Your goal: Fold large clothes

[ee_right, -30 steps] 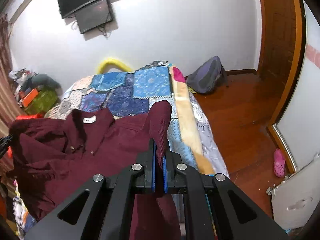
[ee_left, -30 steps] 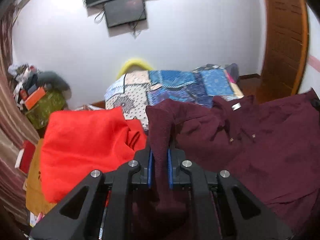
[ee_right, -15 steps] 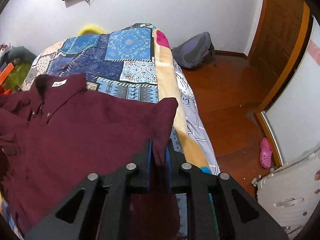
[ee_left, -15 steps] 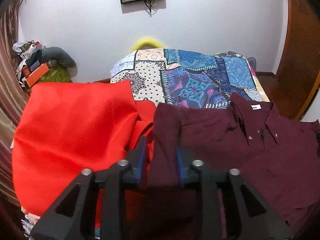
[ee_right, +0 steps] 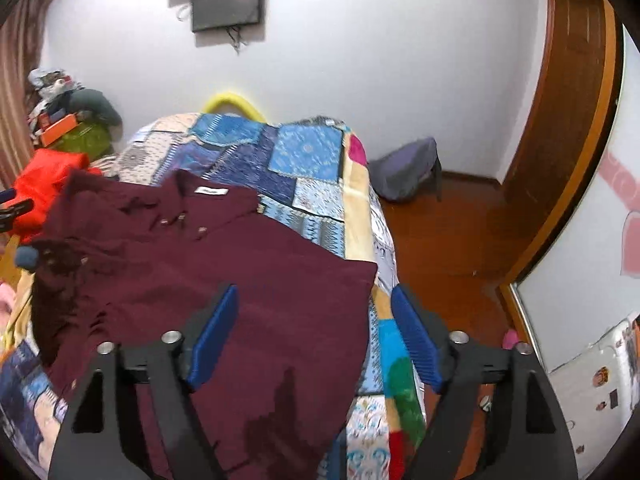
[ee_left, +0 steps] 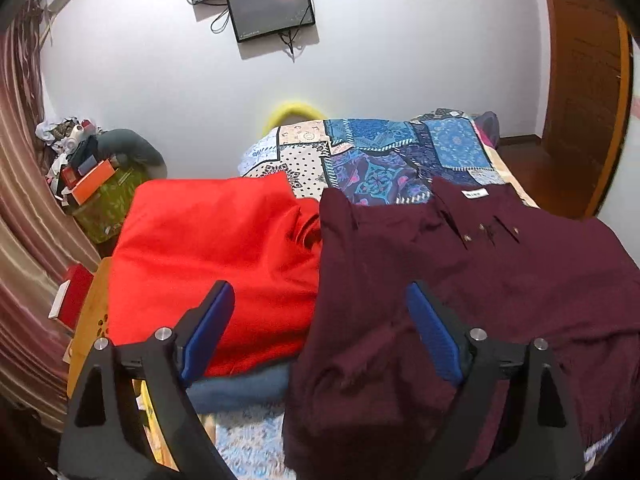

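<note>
— Well, how is the left gripper [ee_left: 320,320] seen to be standing?

— Its jaws are opening and stand wide apart; the blue pads [ee_left: 208,332] are pressed on nothing. The edge of the maroon shirt [ee_left: 460,280] is framed between them, together with part of a red garment [ee_left: 208,248], but neither is gripped.

— And the right gripper [ee_right: 316,332]?

— Its jaws are likewise opening, with wide daylight between the pads. The shirt's right-hand edge [ee_right: 280,300] is seen between them, untouched by either pad.

— Where is the shirt laid?

— It is spread out flat on the bed, over a patchwork bedspread [ee_left: 392,160], front side up, with its collar and white label [ee_left: 475,193] turned toward the far wall. Some wrinkling is seen near the collar buttons. In the right wrist view its right edge is laid close to the side of the bed, beside the wooden floor [ee_right: 460,240].

— What is placed beside it?

— The red garment is piled just at its left, touching it, with something blue [ee_left: 240,388] folded underneath. Farther off, a heap of clutter [ee_left: 92,168] is stacked by the curtain, a screen [ee_left: 272,8] is mounted on the white wall, and a grey bag [ee_right: 408,168] is left on the floor by the wooden door [ee_right: 568,100].
</note>
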{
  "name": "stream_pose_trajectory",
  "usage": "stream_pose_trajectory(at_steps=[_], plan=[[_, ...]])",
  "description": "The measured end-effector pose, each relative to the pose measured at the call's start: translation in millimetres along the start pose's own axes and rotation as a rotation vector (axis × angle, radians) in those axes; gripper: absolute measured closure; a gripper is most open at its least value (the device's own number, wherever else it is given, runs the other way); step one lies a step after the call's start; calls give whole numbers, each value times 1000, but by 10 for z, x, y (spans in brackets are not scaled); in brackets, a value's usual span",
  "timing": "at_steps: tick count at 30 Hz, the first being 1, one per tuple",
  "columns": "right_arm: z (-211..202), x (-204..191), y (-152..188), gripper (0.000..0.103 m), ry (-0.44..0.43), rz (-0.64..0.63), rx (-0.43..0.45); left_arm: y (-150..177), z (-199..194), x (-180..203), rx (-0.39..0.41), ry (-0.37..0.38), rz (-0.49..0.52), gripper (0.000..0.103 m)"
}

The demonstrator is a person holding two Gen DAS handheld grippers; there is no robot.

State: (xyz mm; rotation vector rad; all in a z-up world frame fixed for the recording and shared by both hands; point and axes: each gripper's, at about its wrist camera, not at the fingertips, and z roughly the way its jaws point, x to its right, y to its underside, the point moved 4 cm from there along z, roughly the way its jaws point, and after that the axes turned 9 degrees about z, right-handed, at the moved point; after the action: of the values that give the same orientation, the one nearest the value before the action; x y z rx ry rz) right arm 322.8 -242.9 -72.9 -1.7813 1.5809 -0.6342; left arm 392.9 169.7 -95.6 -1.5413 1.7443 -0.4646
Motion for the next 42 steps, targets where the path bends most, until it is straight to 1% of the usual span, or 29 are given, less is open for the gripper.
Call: stream_pose_trajectory(at_steps=[3, 8, 13, 16, 20, 23, 25, 27, 28, 29, 31, 33, 36, 39, 42], plan=[[-201, -136, 121, 26, -24, -30, 10, 148, -157, 9, 9, 5, 8, 14], [-312, -270, 371, 26, -57, -41, -28, 472, -344, 4, -5, 32, 7, 13], [-301, -314, 679, 26, -74, -30, -95, 871, -322, -8, -66, 74, -16, 13], [-295, -263, 904, 26, -75, 5, -123, 1209, -194, -70, -125, 82, -86, 13], [-279, -117, 1248, 26, -67, 67, -165, 1716, 32, -145, -217, 135, -195, 13], [-237, -1, 1419, 26, -57, 127, -213, 1981, 159, -151, -264, 159, -254, 13], [-204, 84, 1512, 26, -83, 200, -240, 2131, 256, -116, -302, 216, -305, 13], [-155, 130, 1574, 26, -112, 271, -269, 2227, 344, -60, -329, 289, -357, 13], [-132, 143, 1600, 26, -133, 307, -280, 2244, 371, -36, -337, 313, -368, 13], [-121, 140, 1638, 26, -149, 332, -284, 2257, 407, 12, -347, 342, -370, 13], [-71, 137, 1672, 26, -202, 402, -296, 2256, 463, 99, -359, 378, -364, 13], [-18, 101, 1712, 26, -231, 433, -310, 2254, 514, 187, -374, 407, -358, 13], [102, 22, 1770, 26, -274, 459, -338, 2249, 608, 302, -403, 463, -368, 13], [192, -68, 1820, 23, -282, 470, -352, 2278, 703, 400, -435, 531, -414, 13], [194, -175, 1781, 24, -294, 437, -335, 2281, 762, 458, -438, 548, -443, 13]])
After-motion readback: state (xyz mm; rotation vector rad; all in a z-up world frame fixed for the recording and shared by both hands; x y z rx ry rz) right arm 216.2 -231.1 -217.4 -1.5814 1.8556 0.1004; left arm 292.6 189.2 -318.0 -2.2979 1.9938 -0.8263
